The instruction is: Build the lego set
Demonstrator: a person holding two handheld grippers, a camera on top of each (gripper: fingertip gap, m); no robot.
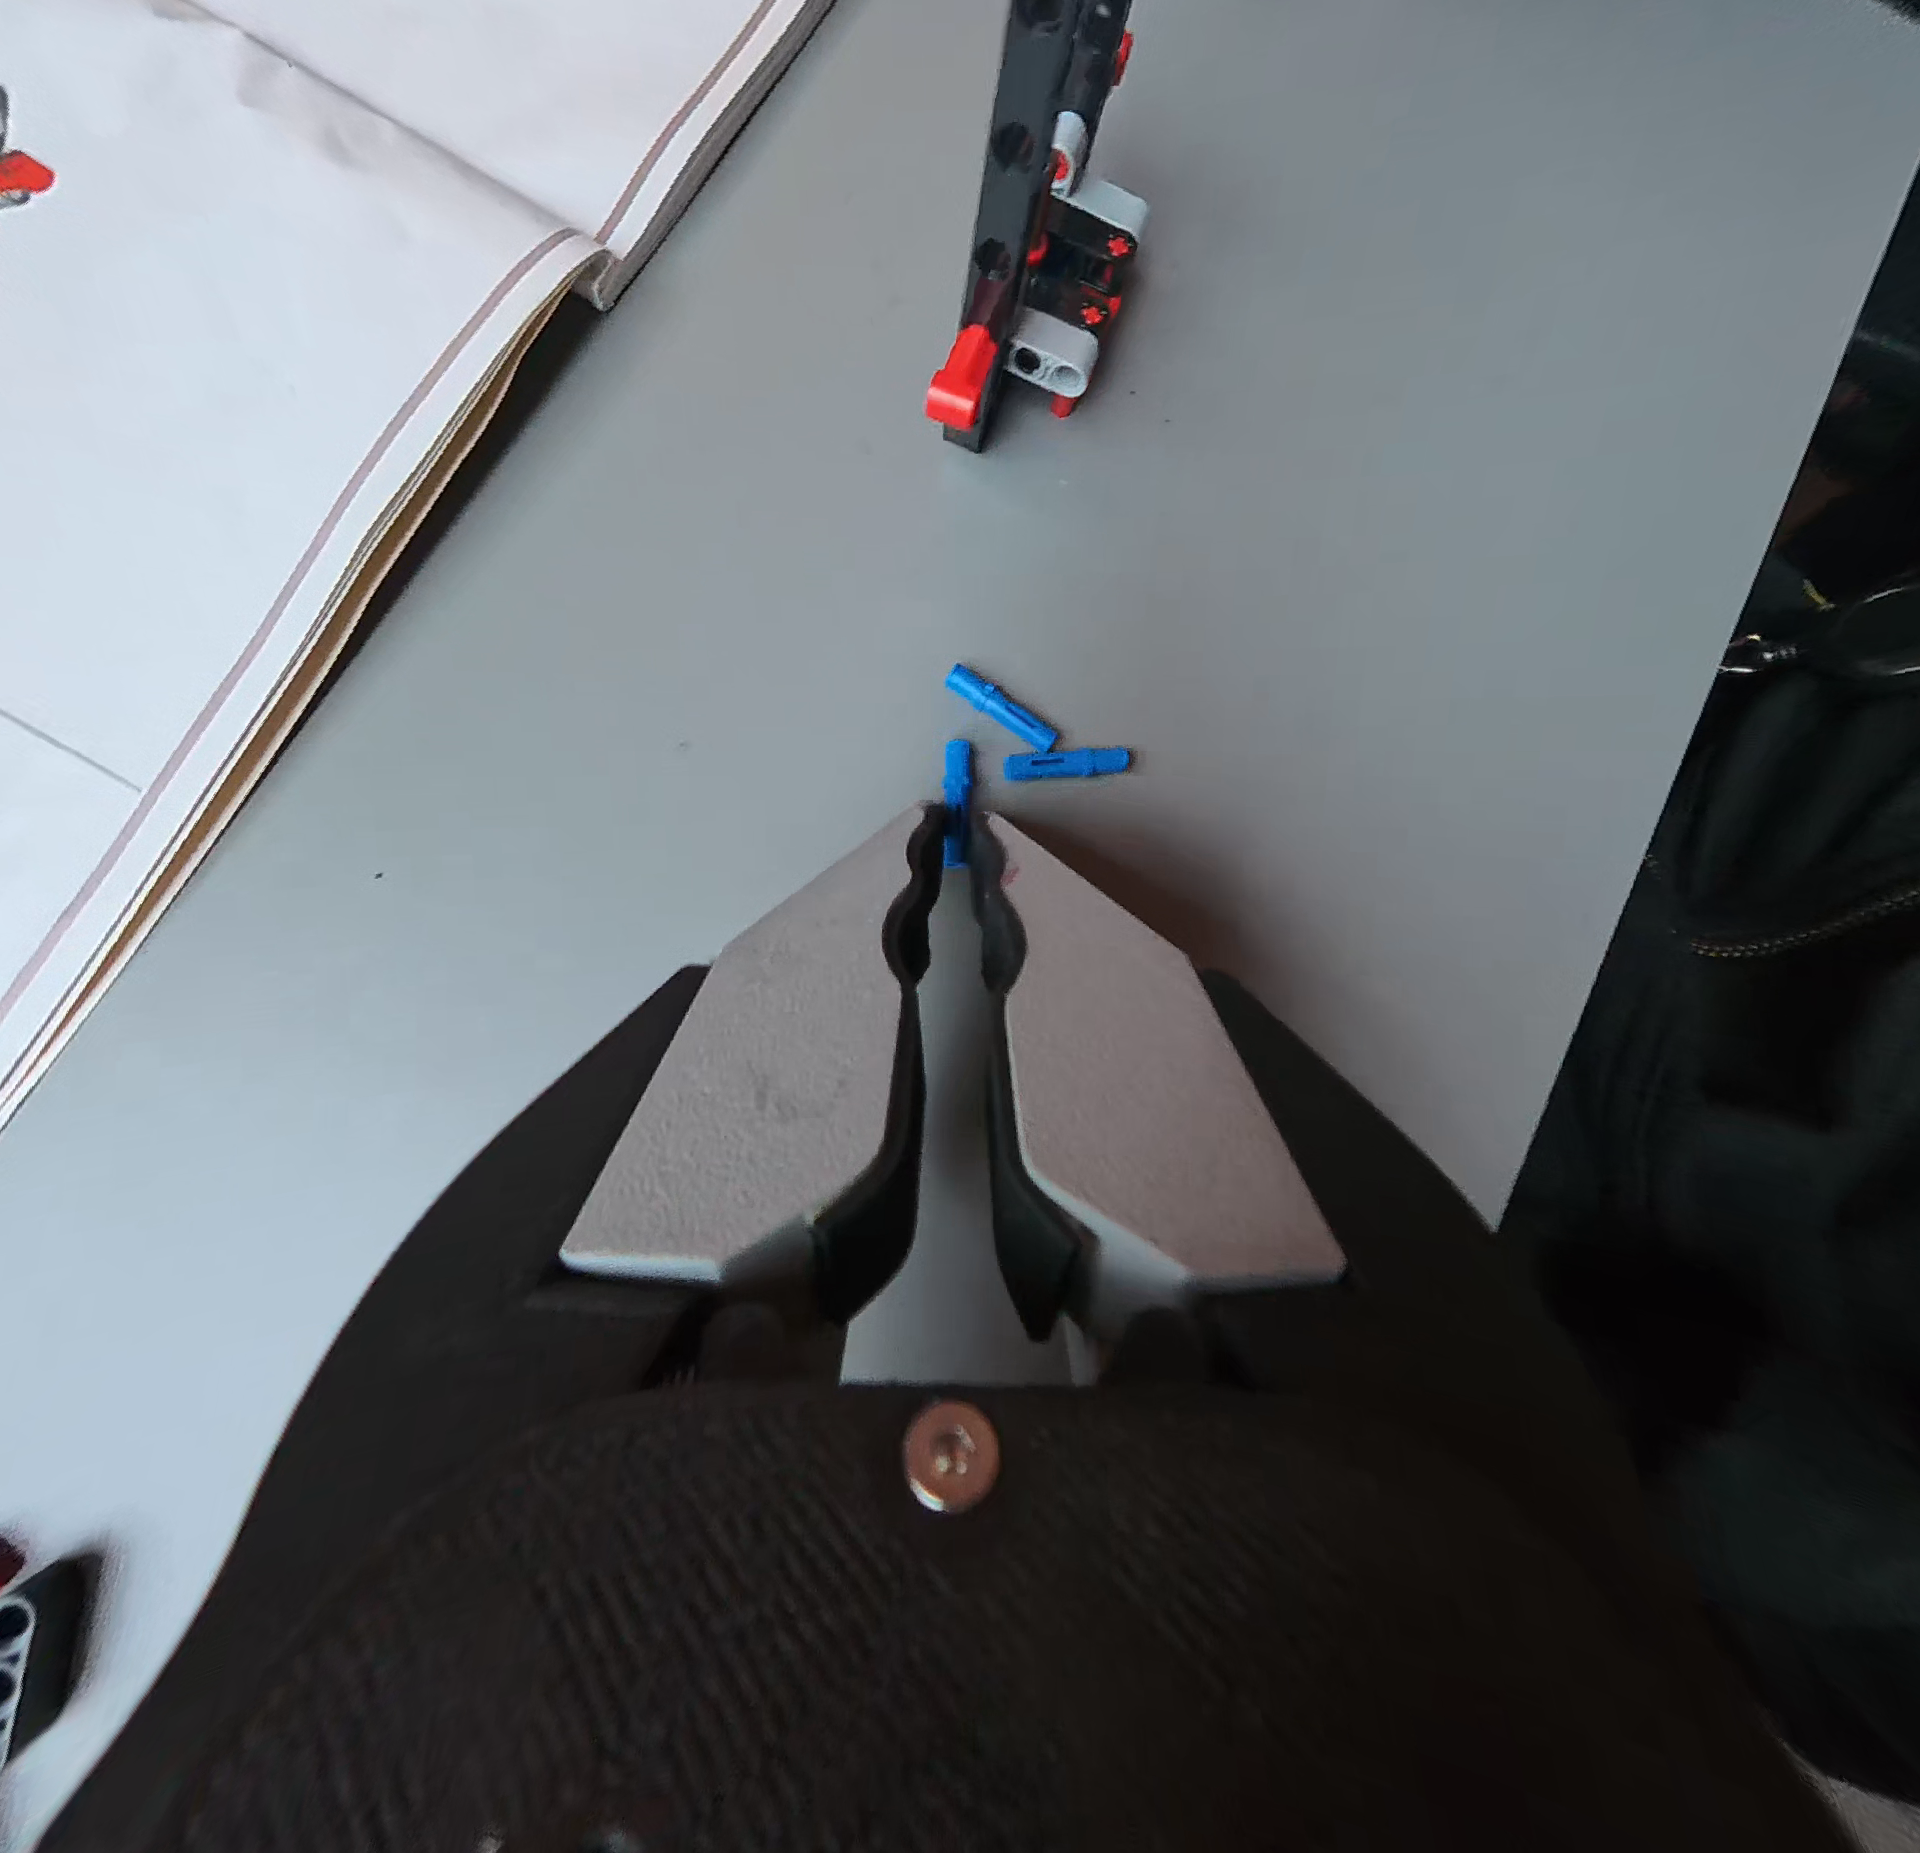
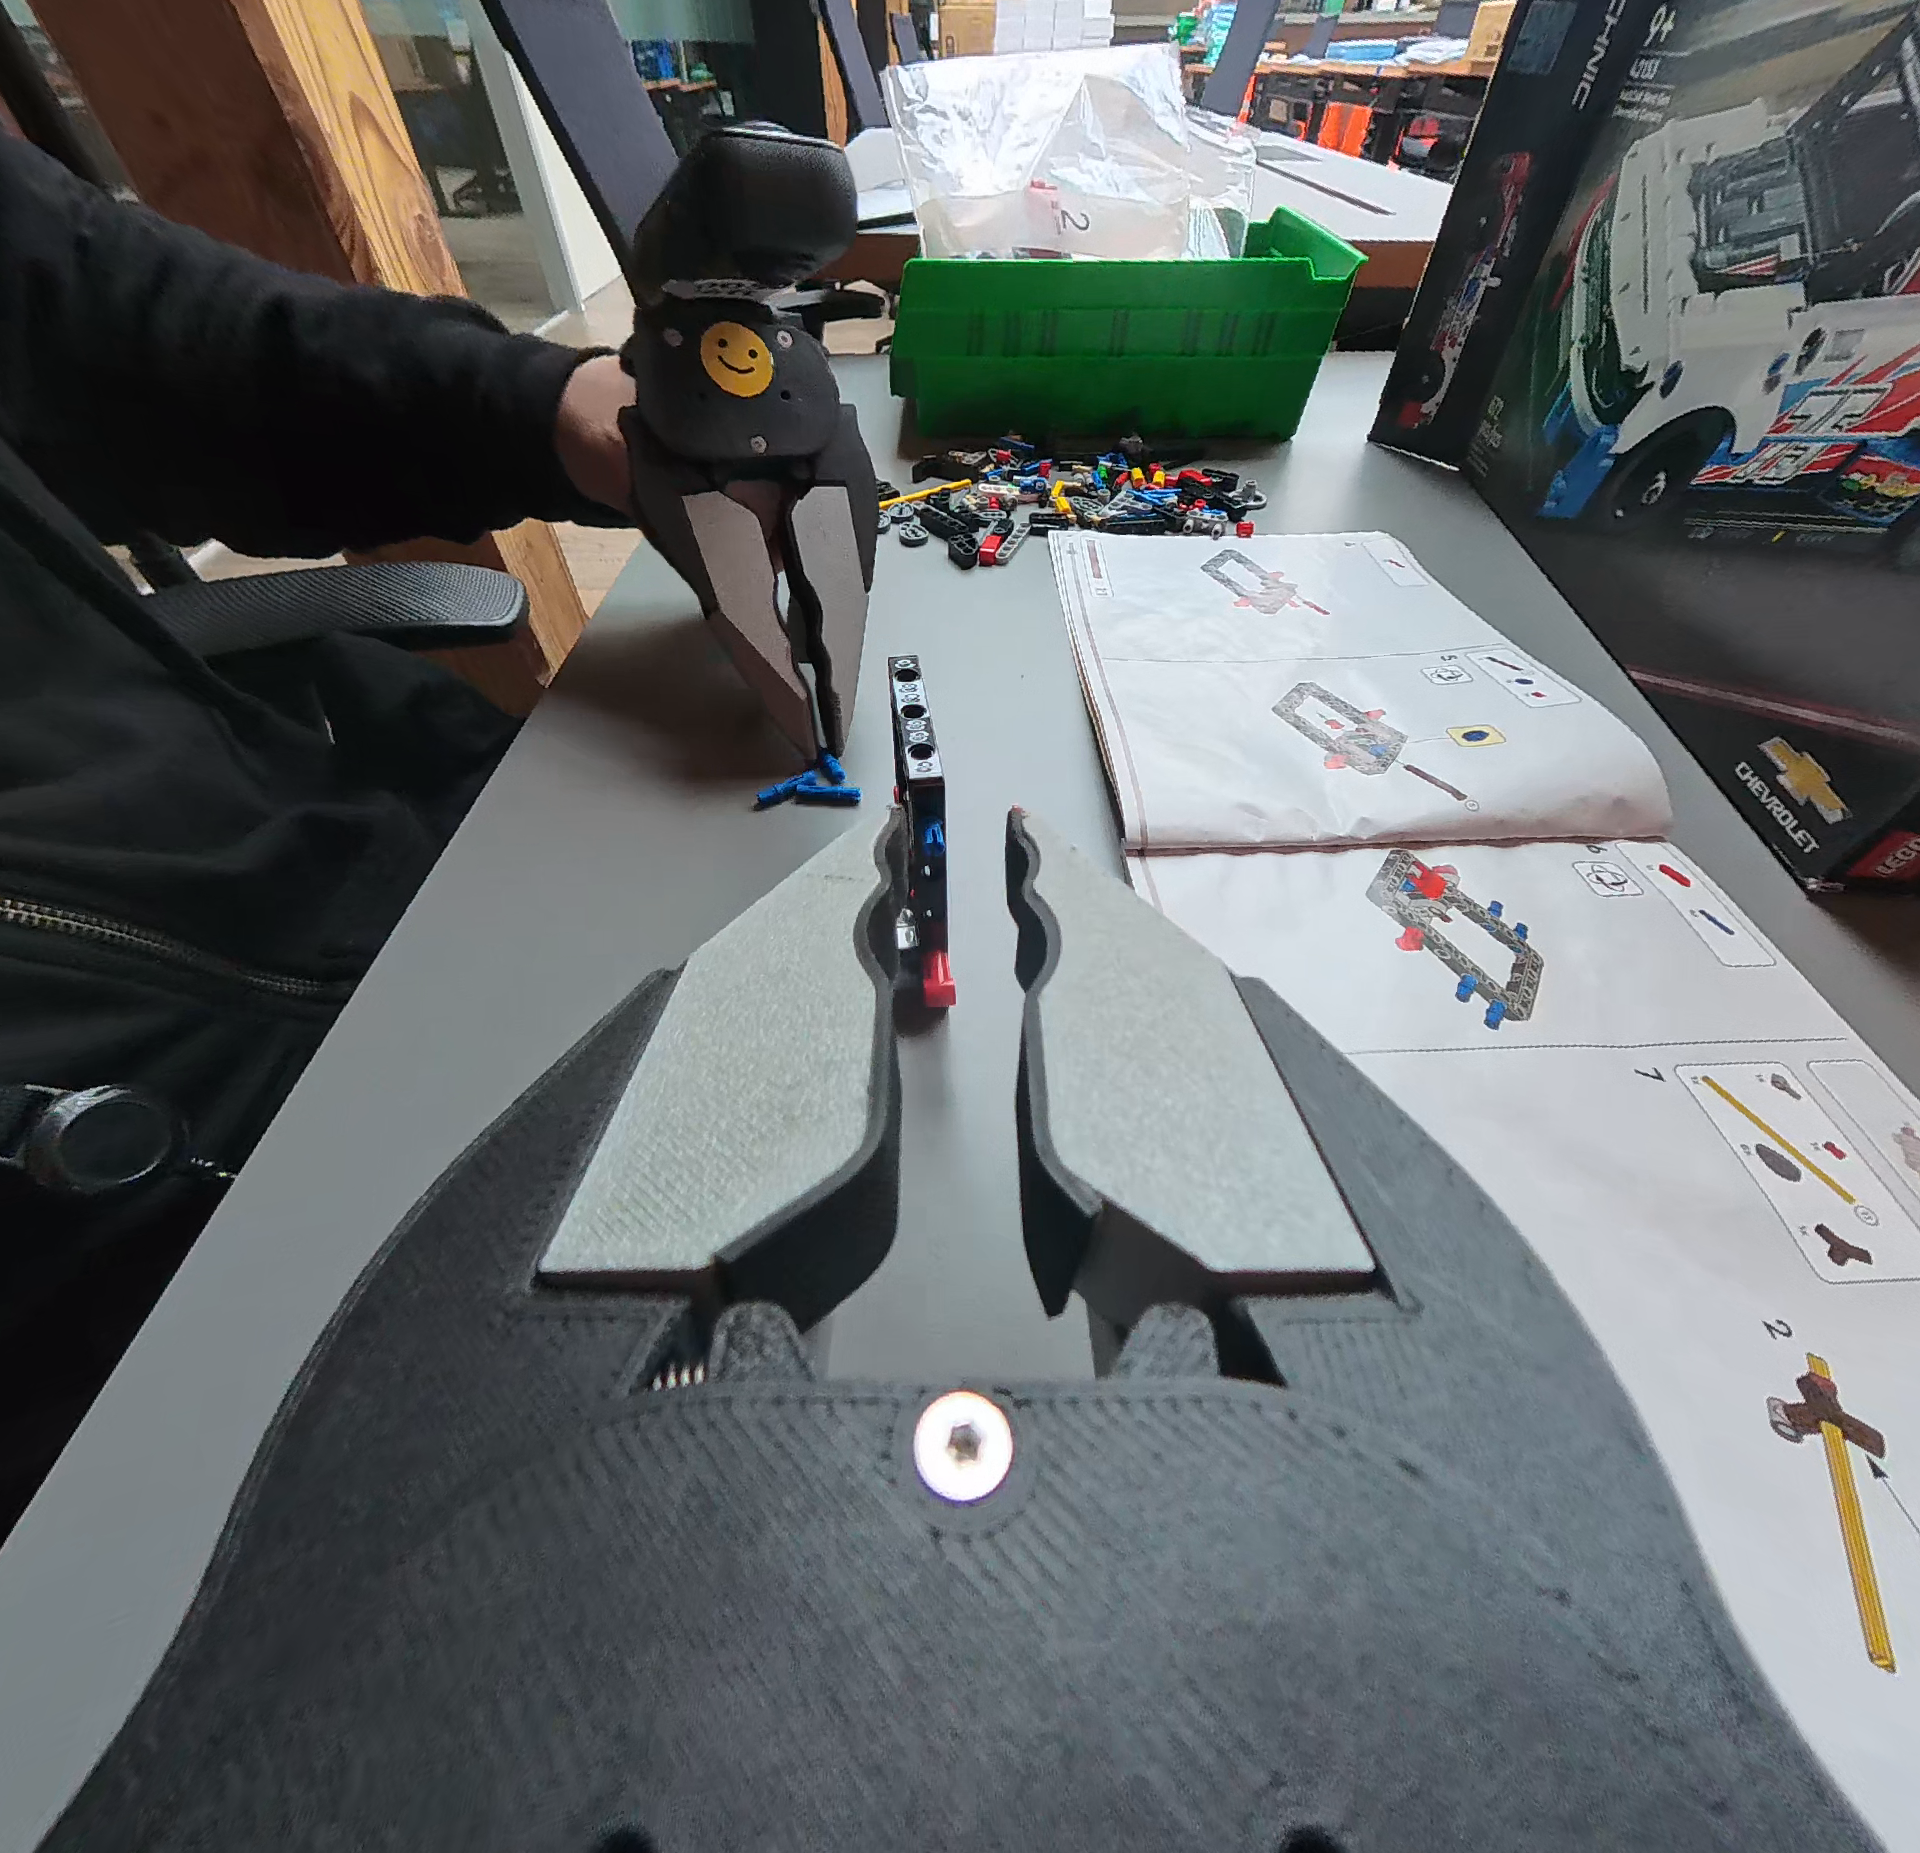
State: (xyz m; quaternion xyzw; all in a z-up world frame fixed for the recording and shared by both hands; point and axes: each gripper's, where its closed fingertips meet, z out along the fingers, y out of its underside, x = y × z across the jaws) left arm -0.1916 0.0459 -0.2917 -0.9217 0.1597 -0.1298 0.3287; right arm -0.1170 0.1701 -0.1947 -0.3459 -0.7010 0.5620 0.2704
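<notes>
A black beam frame (image 1: 1023, 193) with red and grey parts stands on edge on the grey table (image 1: 1351, 556). It also shows in the right wrist view (image 2: 920, 764). My left gripper (image 1: 958, 816) is shut on a blue pin (image 1: 957, 790) at the table surface. Two more blue pins (image 1: 1039, 738) lie just beyond it. In the right wrist view the left gripper (image 2: 821, 743) points down at the blue pins (image 2: 810, 790). My right gripper (image 2: 954, 821) is open and empty, with the frame's near end between its fingers.
An open instruction booklet (image 2: 1403, 764) lies right of the frame, and also shows in the left wrist view (image 1: 260, 349). A pile of loose parts (image 2: 1070, 499) and a green bin (image 2: 1112, 359) sit at the back. The set's box (image 2: 1714, 349) stands at right. A person's dark sleeve (image 2: 260, 369) is at left. The tips of one gripper are about 20 cm away from the tips of the other.
</notes>
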